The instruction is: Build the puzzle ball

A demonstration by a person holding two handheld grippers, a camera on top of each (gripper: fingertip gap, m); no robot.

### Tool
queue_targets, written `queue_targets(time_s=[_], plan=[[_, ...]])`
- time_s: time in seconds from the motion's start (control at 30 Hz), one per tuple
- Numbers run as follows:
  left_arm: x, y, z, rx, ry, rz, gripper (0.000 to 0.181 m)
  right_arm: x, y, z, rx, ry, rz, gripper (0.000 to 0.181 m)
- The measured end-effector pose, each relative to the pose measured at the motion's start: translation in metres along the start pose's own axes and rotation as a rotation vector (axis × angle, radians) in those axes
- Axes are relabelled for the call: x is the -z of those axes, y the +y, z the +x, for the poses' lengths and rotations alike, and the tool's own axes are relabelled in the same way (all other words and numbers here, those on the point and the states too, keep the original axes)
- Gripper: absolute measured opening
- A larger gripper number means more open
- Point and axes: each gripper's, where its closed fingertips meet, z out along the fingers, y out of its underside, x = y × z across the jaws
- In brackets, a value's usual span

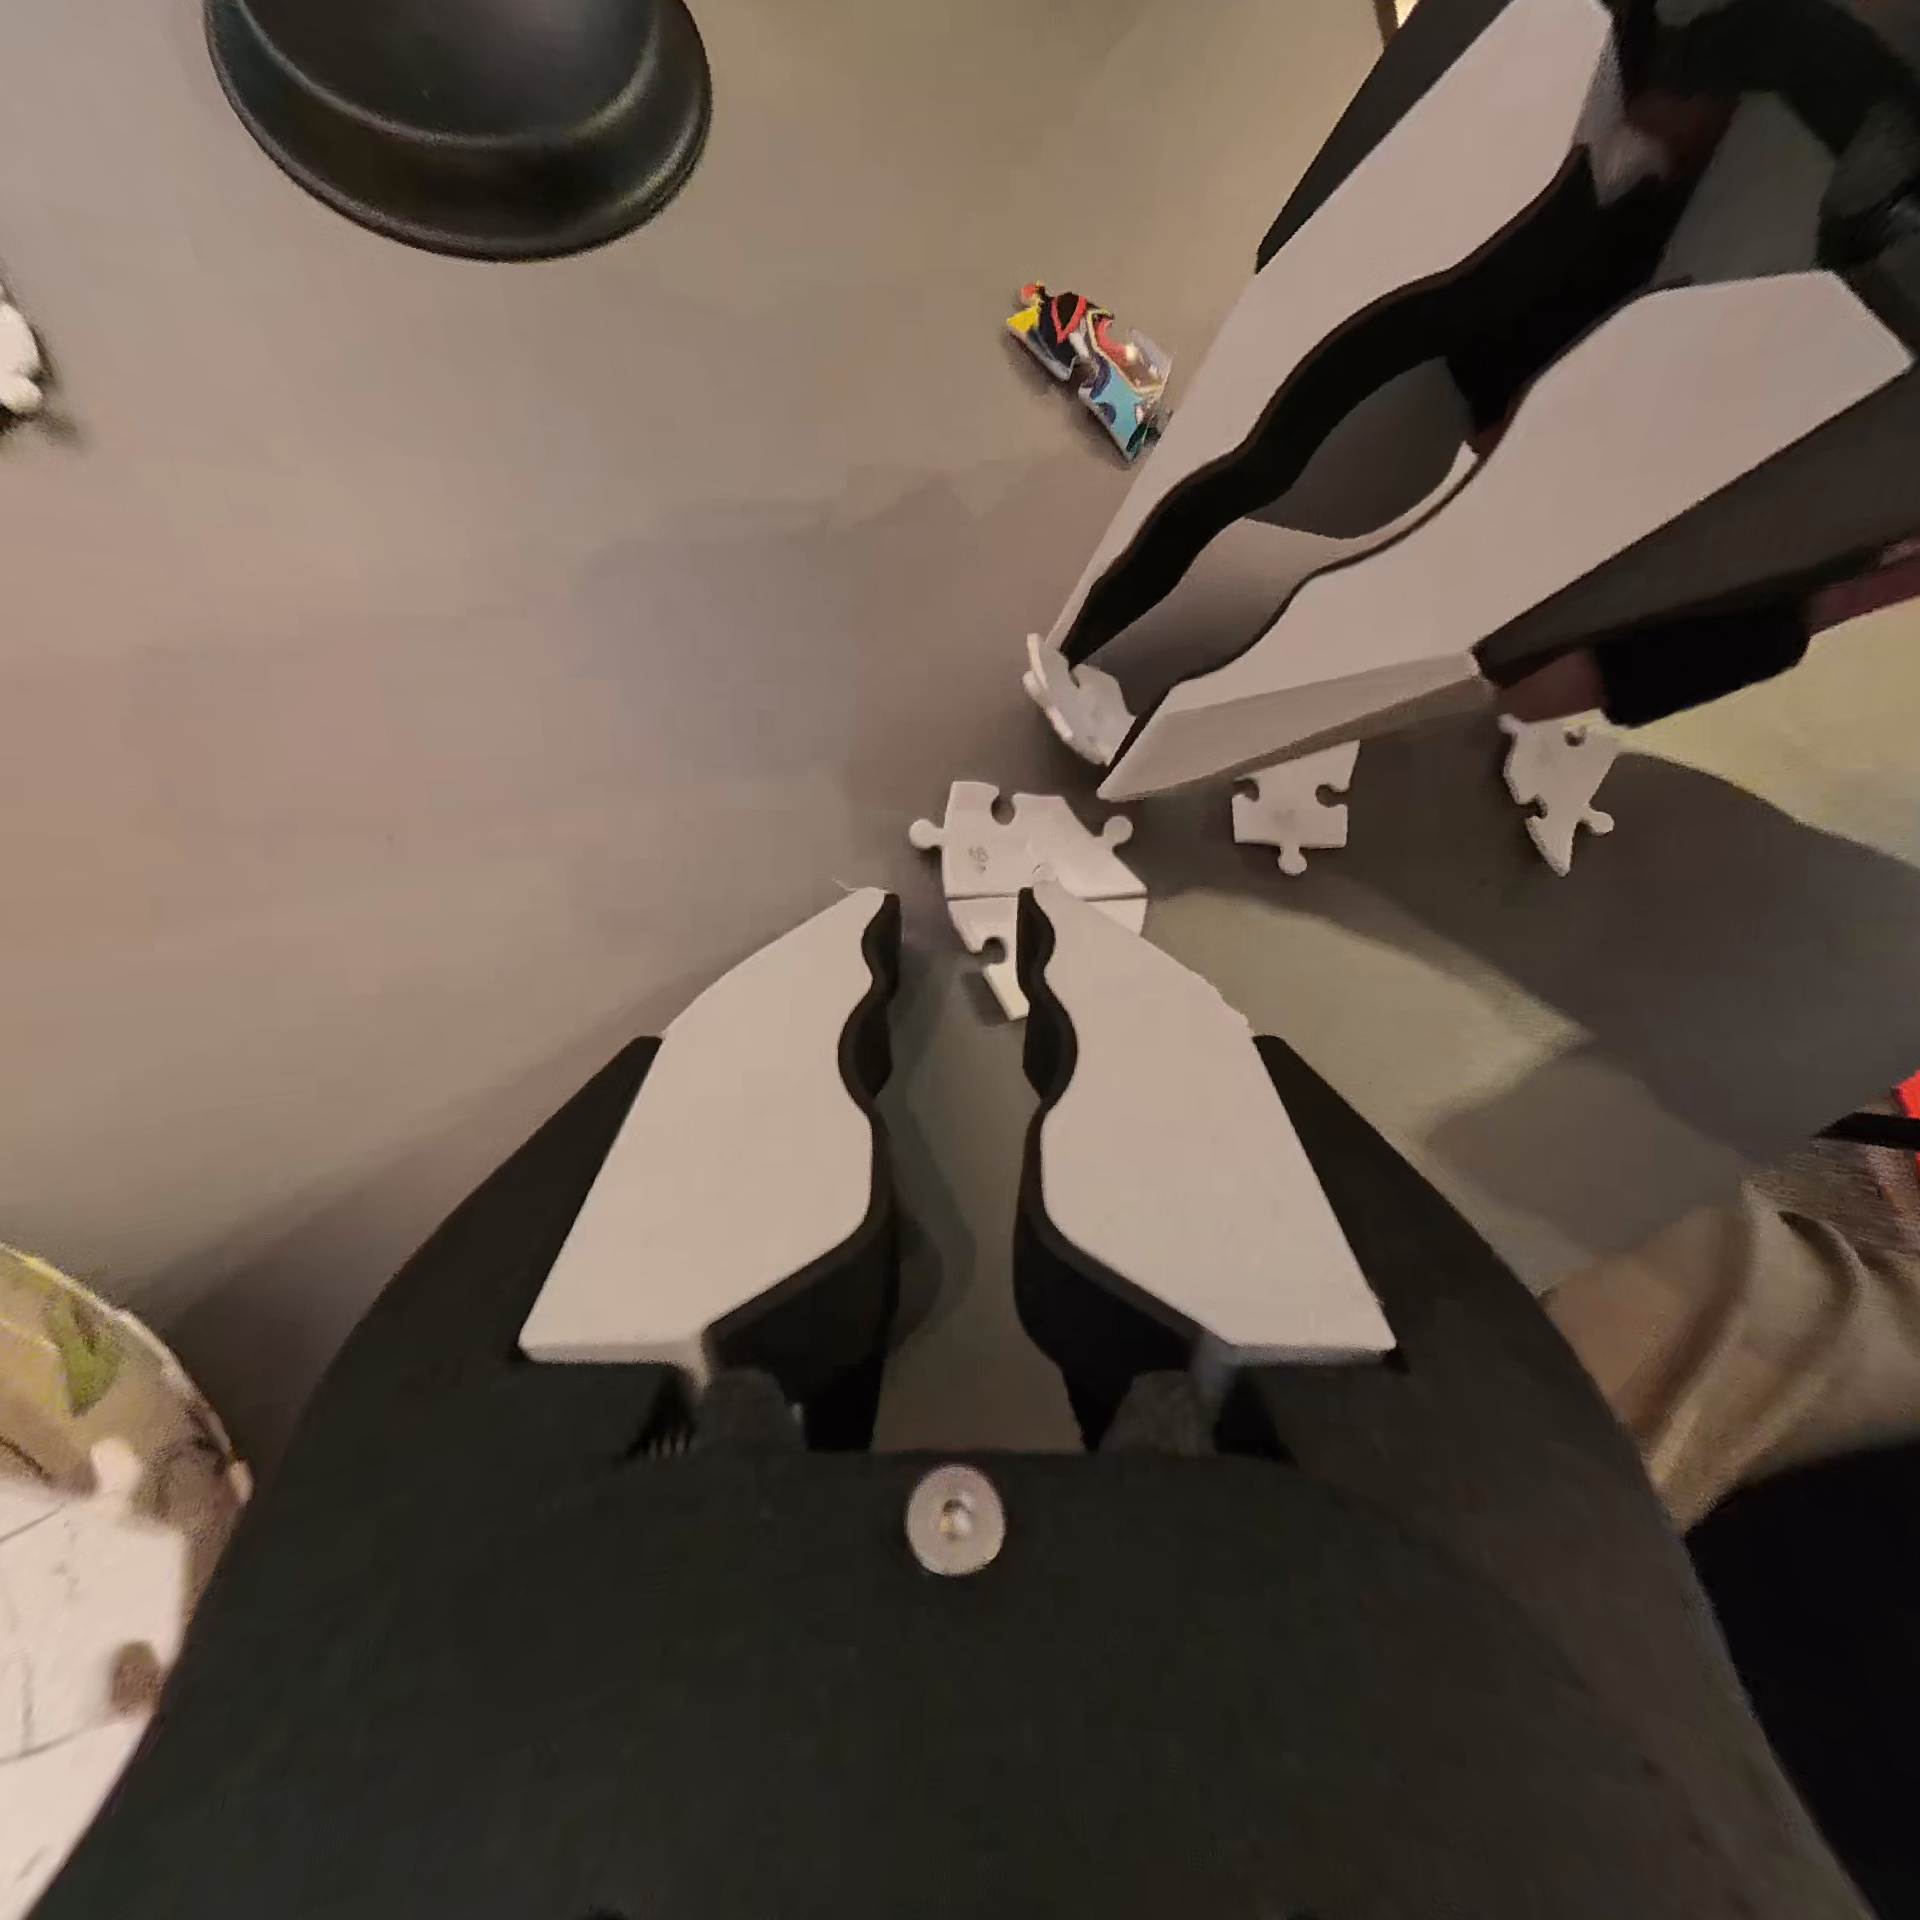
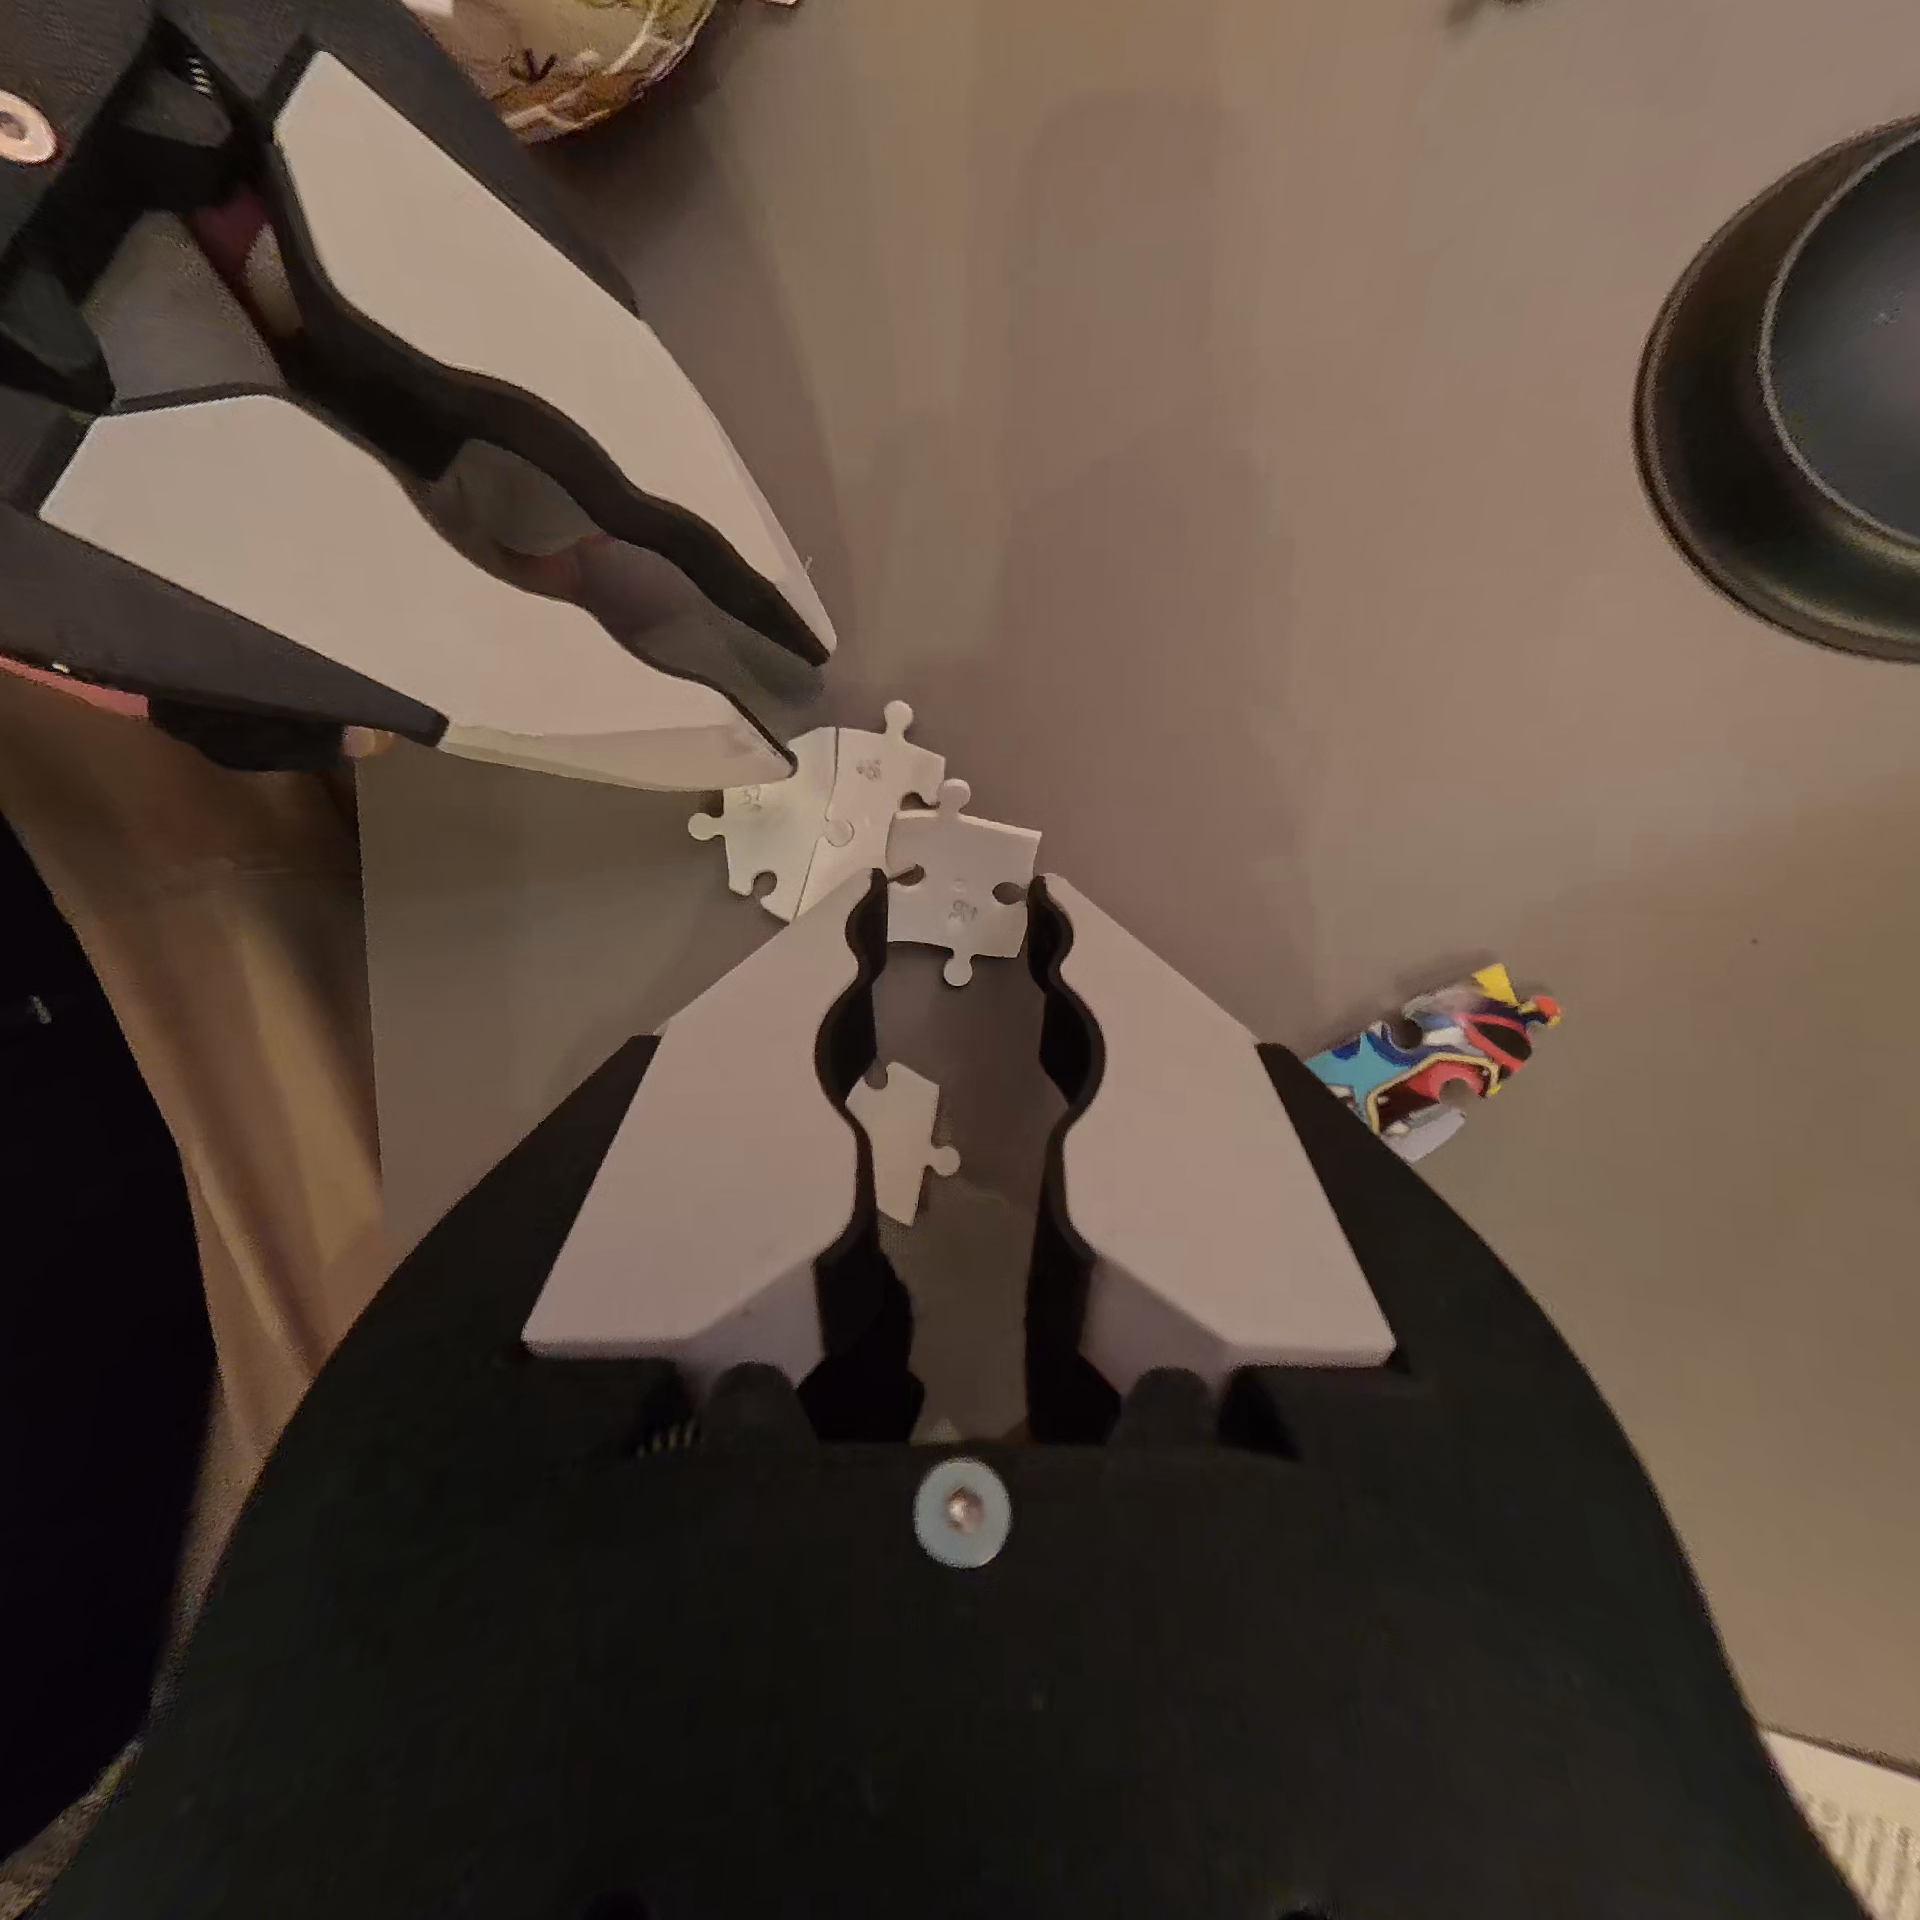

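Grey table (image 1: 520, 675) underneath, black bowl (image 1: 457, 114) at the far left. Left gripper (image 1: 956, 914) hovers with fingers apart, empty, tips just over the joined white pieces (image 1: 1023, 847). Right gripper (image 2: 956, 883), fingers also parted, straddles a loose white piece (image 2: 961, 894) beside that cluster. Colourful piece (image 2: 1434, 1049) lies well apart on the right.

The table (image 1: 520, 675) is plain grey-brown. White, unpatterned puzzle pieces (image 2: 821, 821) lie near centre. At 1 o'clock in the left wrist view, one piece (image 1: 1091, 369) shows a swirl of blue, red, yellow and black. The bowl (image 1: 457, 114) at 11 o'clock is black. Both grippers have pale grey fingers (image 1: 727, 1132) with black inner pads.
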Motion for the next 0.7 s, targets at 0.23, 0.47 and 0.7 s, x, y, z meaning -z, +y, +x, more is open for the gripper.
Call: queue_targets(time_s=[0.23, 0.47, 0.7], plan=[[0.0, -0.012, 0.008, -0.277, -0.098, 0.049, 0.022, 0.003, 0.012, -0.005, -0.068, -0.005, -0.036, 0.026], [-0.01, -0.011, 0.008, -0.431, -0.16, 0.035, 0.022, 0.006, 0.012, -0.009, -0.119, -0.022, -0.022, 0.028], [-0.017, -0.006, 0.007, -0.417, -0.154, 0.023, 0.022, 0.009, 0.02, -0.006, -0.142, -0.004, -0.03, 0.027]])
